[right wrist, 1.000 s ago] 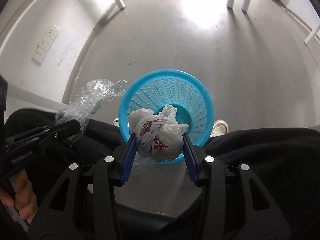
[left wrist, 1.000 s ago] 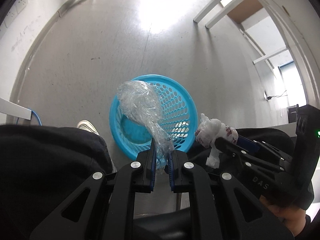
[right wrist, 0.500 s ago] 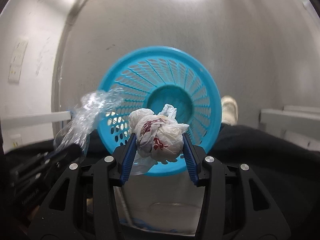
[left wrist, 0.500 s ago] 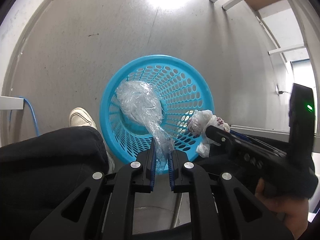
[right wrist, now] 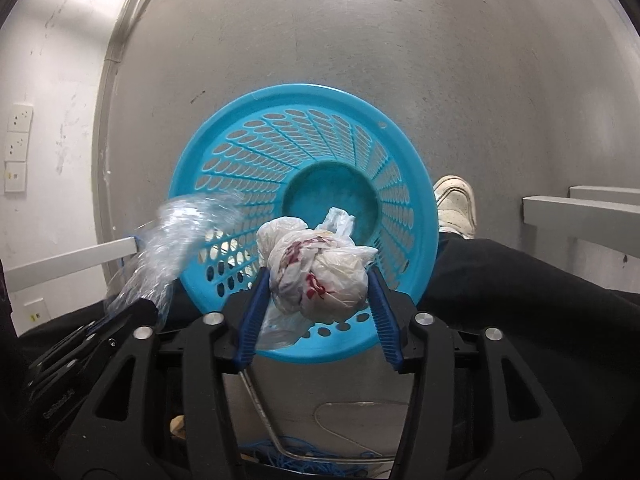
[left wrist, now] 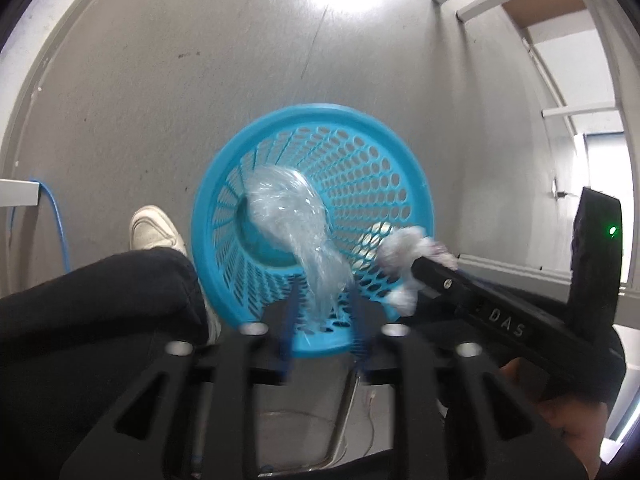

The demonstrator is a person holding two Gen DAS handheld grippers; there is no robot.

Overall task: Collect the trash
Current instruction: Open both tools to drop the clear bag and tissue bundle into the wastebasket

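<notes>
Open basket (right wrist: 304,96) mouth below (knees beside)

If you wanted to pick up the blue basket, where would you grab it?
Grab the basket by its wide, flat rim, coming straight down from above. It stands upright on the floor with its mouth open to the top, so the rim sticks out all round, and a jaw can slip inside while the other stays outside the holed wall.

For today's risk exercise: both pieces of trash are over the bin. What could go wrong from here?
1. The clear plastic wrap hangs over the near side of the blue basket as the left tongs open; it could snag there.
2. The white bag may cling to the opening right tongs.
</notes>
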